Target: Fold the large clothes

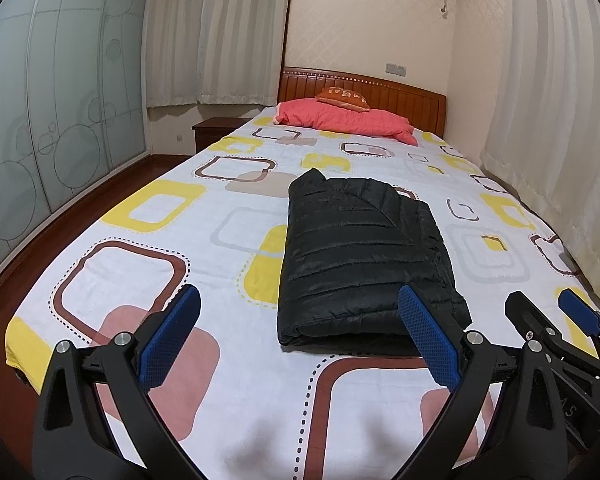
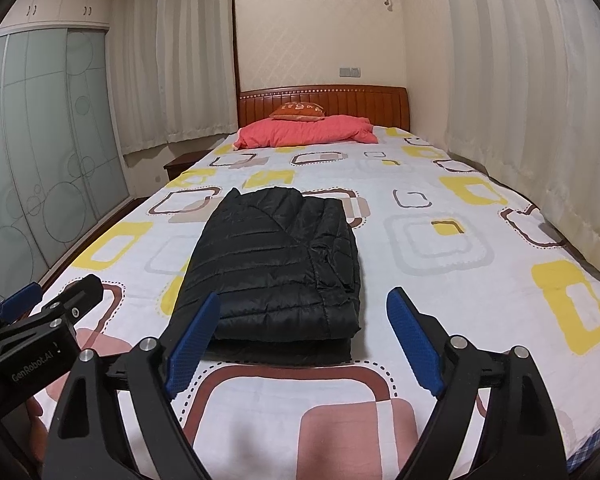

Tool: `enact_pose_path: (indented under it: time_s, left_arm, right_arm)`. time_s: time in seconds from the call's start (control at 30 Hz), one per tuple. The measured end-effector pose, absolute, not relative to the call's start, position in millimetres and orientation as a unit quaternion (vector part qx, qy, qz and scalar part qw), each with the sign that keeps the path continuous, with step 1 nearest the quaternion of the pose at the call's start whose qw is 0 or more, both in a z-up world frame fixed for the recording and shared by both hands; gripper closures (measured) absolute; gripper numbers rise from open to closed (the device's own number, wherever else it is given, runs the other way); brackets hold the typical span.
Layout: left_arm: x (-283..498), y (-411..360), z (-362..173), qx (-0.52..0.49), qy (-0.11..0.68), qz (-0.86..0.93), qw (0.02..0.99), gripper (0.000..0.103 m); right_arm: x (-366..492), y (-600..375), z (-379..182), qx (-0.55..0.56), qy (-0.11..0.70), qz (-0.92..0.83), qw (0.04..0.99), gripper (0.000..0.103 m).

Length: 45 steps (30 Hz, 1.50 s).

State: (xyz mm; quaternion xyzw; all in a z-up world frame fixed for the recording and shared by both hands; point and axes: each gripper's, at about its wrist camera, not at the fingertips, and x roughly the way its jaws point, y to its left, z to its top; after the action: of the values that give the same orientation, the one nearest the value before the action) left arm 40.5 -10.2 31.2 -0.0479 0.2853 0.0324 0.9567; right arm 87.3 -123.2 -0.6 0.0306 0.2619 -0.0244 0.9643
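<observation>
A black quilted down jacket (image 1: pixel 360 256) lies folded into a thick rectangle on the patterned bed sheet (image 1: pixel 140 264); it also shows in the right wrist view (image 2: pixel 276 264). My left gripper (image 1: pixel 300 300) is open and empty, held above the sheet just in front of the jacket's near edge. My right gripper (image 2: pixel 304 308) is open and empty, also just short of the jacket's near edge. The right gripper shows at the right edge of the left wrist view (image 1: pixel 548 312), and the left gripper at the left edge of the right wrist view (image 2: pixel 52 292).
A pink folded quilt (image 2: pixel 304 130) with an orange cushion (image 2: pixel 298 110) lies by the wooden headboard (image 2: pixel 324 100). White curtains (image 2: pixel 520 120) hang along the right side. A glass wardrobe (image 1: pixel 52 112) and a small nightstand (image 1: pixel 214 130) stand to the left.
</observation>
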Motion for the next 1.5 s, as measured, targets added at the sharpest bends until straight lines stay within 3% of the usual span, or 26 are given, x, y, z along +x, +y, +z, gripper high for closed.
enact_pose_path:
  time_s: [1.07,1.5]
  left_arm:
    - [41,-17,37,-0.032,0.251,0.026,0.967,0.002]
    - [59,-17,21,-0.023,0.272,0.025,0.962,0.002]
  right_arm:
    - [94,-123,-5,0.034,0.268,-0.023,0.963,0.017]
    - [105,-124,-20,0.036,0.289,-0.02,0.956,0.017]
